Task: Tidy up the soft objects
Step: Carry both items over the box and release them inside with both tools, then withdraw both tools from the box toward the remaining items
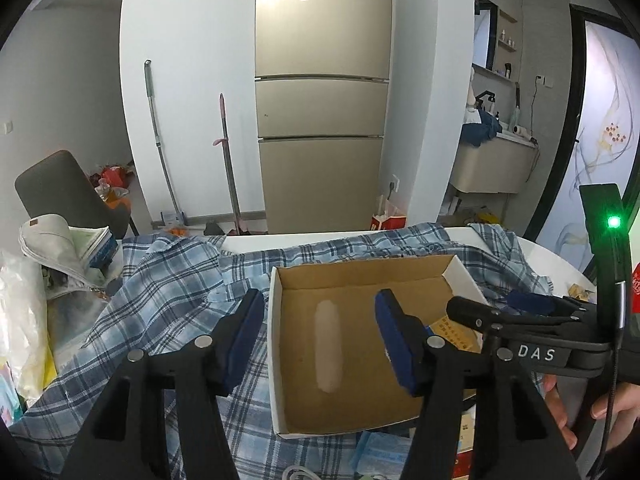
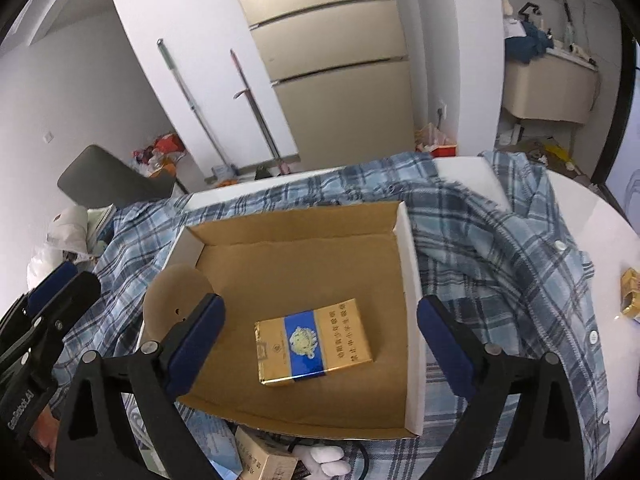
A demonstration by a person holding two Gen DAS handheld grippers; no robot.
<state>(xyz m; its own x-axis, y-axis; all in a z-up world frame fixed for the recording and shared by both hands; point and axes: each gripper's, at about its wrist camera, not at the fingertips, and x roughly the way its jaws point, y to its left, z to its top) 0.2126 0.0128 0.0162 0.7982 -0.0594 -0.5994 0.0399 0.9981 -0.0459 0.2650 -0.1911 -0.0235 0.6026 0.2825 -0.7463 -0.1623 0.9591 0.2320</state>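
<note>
Right wrist view: right gripper [image 2: 320,344] spread, empty, over gold pack [image 2: 314,346] in cardboard box [image 2: 410,280]; left gripper [image 1: 320,338] likewise agape; plaid shirt [image 2: 500,248] limp, light, likely best pinched at a bunched fold.

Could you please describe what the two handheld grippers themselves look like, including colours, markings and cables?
Both are black plastic frames with triangular cutouts, silver round pivot bolts and dark blue padded jaws. The left gripper and right gripper look alike. In the left wrist view, the right gripper's body carries white lettering "DAS", a glowing green light and a thin grey-black cable. A bare hand grips it; no sleeve is visible.
</note>
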